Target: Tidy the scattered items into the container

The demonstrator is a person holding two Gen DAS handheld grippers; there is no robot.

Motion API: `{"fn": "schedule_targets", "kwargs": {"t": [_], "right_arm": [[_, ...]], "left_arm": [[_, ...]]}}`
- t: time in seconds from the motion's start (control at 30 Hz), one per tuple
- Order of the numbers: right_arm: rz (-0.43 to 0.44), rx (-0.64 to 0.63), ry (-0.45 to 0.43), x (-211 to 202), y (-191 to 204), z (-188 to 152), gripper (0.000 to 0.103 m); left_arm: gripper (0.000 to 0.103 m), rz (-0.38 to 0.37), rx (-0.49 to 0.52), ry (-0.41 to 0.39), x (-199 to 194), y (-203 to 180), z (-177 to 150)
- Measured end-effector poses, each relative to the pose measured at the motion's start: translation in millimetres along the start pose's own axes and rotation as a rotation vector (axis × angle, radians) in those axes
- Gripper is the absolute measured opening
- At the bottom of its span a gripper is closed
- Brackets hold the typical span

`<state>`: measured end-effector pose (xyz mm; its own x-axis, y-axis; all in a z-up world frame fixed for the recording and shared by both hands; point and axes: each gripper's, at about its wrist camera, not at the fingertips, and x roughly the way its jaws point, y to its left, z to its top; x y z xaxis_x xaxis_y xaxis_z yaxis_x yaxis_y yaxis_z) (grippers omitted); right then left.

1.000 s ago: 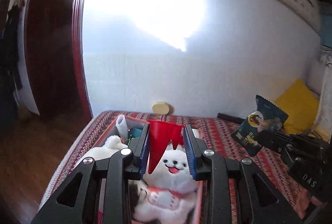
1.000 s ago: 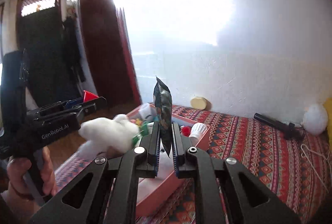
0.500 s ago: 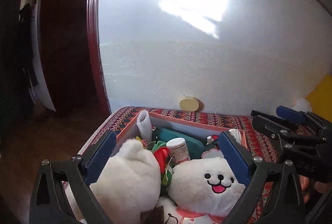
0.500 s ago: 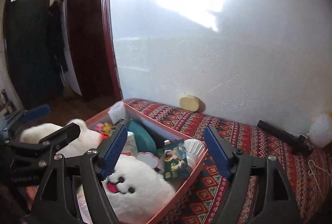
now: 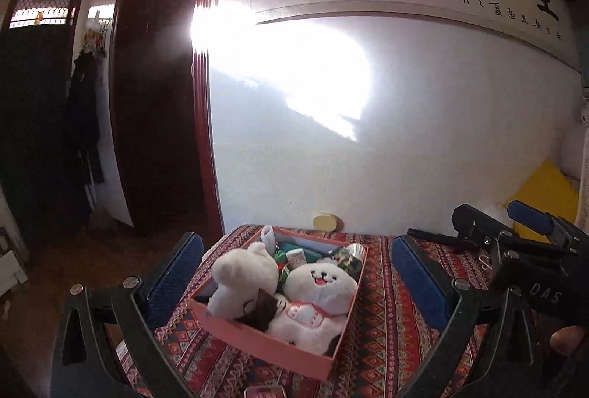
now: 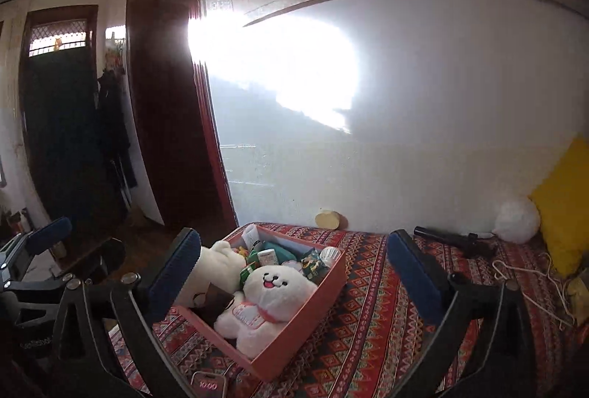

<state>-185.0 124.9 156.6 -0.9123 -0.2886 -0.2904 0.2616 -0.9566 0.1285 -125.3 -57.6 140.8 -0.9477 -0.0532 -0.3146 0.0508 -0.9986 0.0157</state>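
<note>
A pink box [image 5: 265, 342] stands on the patterned bed cover; it also shows in the right wrist view [image 6: 313, 317]. It holds a smiling white plush [image 5: 316, 295] [image 6: 268, 298], a second white plush [image 5: 243, 276] [image 6: 217, 269], a green snack packet [image 5: 346, 260] [image 6: 313, 263] and small bottles. My left gripper [image 5: 296, 276] is open and empty, raised back from the box. My right gripper [image 6: 291, 265] is open and empty too, and shows at the right of the left wrist view [image 5: 522, 250].
A black flashlight [image 6: 452, 239], a white ball [image 6: 517, 219], a yellow cushion [image 6: 567, 206] and a white cord [image 6: 530, 280] lie on the bed at right. A yellow round object [image 6: 329, 219] sits by the wall. A small device [image 6: 208, 385] lies near the front edge.
Both grippers opened: the left let go of the red cone, the right dropped the snack packet into the box. Both then pulled back and up from the box.
</note>
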Motion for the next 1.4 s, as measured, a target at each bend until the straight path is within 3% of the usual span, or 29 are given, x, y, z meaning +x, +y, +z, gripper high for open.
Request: {"fn": "schedule_targets", "kwargs": {"t": [0.13,0.27,0.4,0.63,1.4], "right_arm": [[-0.03,-0.015,0.05,-44.6,7.9,-38.4,0.102],[-0.058,-0.023,0.143,-59.7,14.7,-84.0,0.102],[-0.014,0.004,0.214,-66.4,21.8,-109.5,0.102],[-0.016,-0.005,0.231,-82.0,34.5,-114.5,0.102],[-0.073,-0.011,0.29,-79.2,29.0,-125.1,0.102]], "left_arm": [[0.103,0.043,0.037,0.103,-41.4,-8.1,-43.5],[0.103,0.031,-0.003,0.2,-64.1,-1.1,-85.6],[0.103,0.062,-0.033,0.189,-85.4,8.4,-96.0],[0.103,0.097,-0.08,0.164,-105.3,24.4,-91.2],[0.103,0.02,-0.048,0.24,-97.0,14.6,-105.6]]}}
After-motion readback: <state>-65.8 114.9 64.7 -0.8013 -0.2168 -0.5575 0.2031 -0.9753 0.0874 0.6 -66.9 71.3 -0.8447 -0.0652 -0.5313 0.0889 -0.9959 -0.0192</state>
